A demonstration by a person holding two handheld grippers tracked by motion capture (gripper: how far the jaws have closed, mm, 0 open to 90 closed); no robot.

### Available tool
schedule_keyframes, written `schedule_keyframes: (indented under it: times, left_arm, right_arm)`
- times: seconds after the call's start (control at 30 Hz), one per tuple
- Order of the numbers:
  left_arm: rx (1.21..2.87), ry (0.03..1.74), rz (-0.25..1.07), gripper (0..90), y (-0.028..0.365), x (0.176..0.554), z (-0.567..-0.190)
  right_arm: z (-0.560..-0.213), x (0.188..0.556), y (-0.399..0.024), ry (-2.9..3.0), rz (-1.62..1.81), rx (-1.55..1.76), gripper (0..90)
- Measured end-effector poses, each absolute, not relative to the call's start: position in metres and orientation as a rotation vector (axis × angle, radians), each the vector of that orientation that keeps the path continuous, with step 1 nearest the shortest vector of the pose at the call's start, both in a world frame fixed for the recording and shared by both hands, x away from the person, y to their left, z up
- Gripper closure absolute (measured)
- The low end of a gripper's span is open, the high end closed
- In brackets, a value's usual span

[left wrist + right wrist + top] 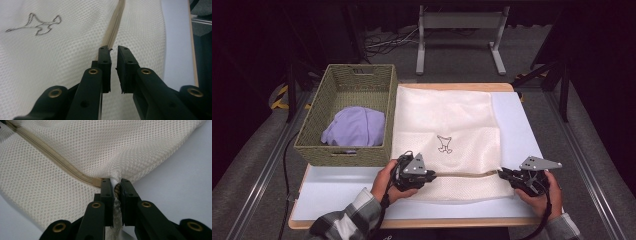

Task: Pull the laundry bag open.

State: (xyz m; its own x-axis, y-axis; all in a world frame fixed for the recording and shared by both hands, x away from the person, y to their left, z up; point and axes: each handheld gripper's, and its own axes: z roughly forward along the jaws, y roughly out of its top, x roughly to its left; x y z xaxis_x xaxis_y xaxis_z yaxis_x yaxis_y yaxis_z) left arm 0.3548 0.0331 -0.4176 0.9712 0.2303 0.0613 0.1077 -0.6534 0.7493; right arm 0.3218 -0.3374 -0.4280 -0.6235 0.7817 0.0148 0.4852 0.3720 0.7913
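A white mesh bag (447,125) lies flat on the pale table (337,192), with a small dark outline figure (444,144) printed on it. A beige zipper (467,174) runs along its near edge. My left gripper (433,175) rests at the zipper's left end. In the left gripper view its jaws (113,50) stand a narrow gap apart over the zipper (116,25), with no cloth pinched between them. My right gripper (502,173) is at the zipper's right end, shut on the bunched mesh (115,182) beside the zipper (57,160).
A woven green basket (312,135) stands at the left of the bag, with a lilac cloth (354,126) inside. Bare table shows to the right of the bag (517,130). A grey metal stand (459,20) sits on the floor beyond the table.
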Motion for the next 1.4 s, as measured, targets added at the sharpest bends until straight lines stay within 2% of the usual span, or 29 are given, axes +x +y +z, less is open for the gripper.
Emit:
schedule_keyframes:
  times: [0.47, 0.7, 1.17, 1.4]
  left_arm:
    - [2.332, 0.166, 0.049, 84.6, -0.055, 0.359, -0.422]
    - [2.361, 0.177, 0.039, 84.4, -0.089, 0.366, -0.429]
    - [2.374, 0.234, 0.046, 79.3, -0.109, 0.376, -0.433]
    - [2.375, 0.234, 0.012, 68.7, -0.115, 0.379, -0.433]
  right_arm:
    - [-0.422, 0.316, -0.336, 2.257, 1.198, 1.073, 82.2]
    - [-0.42, 0.314, -0.335, 2.26, 1.236, 1.062, 82.2]
    - [-0.418, 0.31, -0.332, 2.289, 1.283, 1.009, 82.2]
    - [-0.418, 0.31, -0.331, 2.299, 1.286, 1.002, 82.2]
